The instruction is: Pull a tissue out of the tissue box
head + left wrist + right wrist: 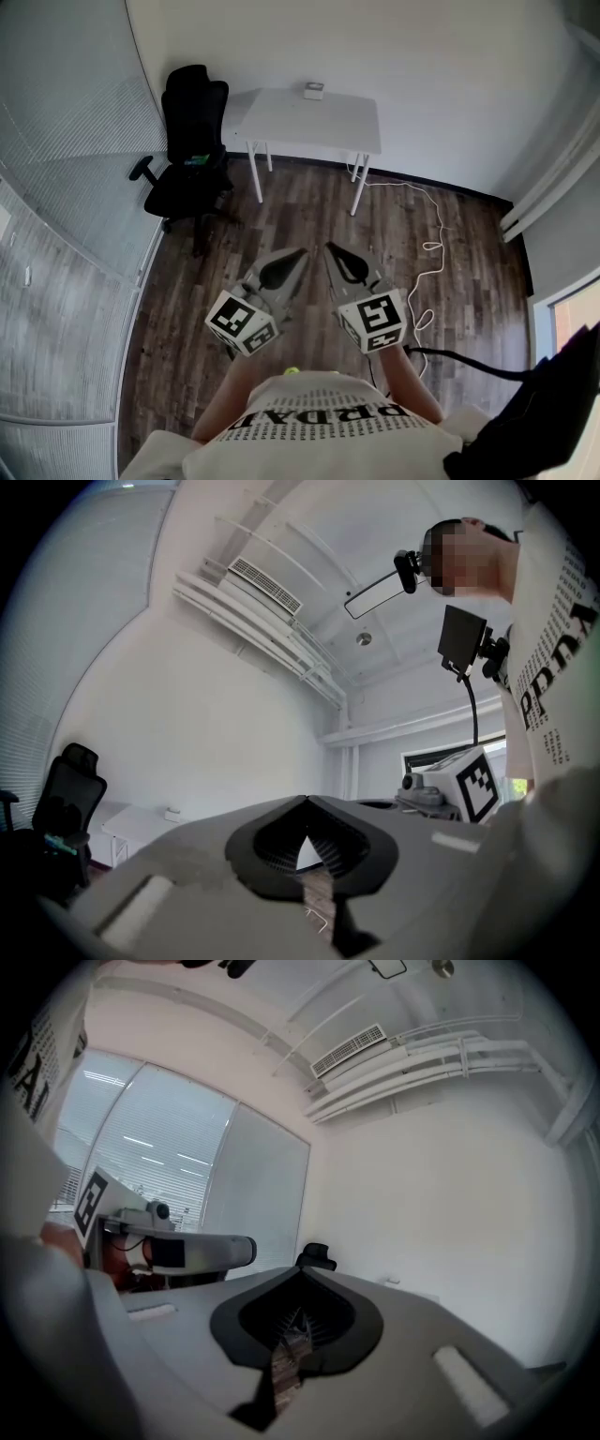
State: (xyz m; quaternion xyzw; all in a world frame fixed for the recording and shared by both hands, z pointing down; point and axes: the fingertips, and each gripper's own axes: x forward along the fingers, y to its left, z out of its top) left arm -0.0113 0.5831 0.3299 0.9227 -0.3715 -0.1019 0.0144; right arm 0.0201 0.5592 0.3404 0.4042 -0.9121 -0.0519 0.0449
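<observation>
A small grey-white tissue box sits at the back edge of a white table against the far wall, well ahead of both grippers. It also shows as a tiny box in the left gripper view and as a small tissue box in the right gripper view. My left gripper and right gripper are held side by side over the wood floor, close to my body. The left gripper has its tips together with nothing between them. The right gripper is shut and empty too.
A black office chair stands left of the table beside a glass partition with blinds. A white cable trails across the wood floor from the table's right legs. A black cable and dark gear lie at lower right.
</observation>
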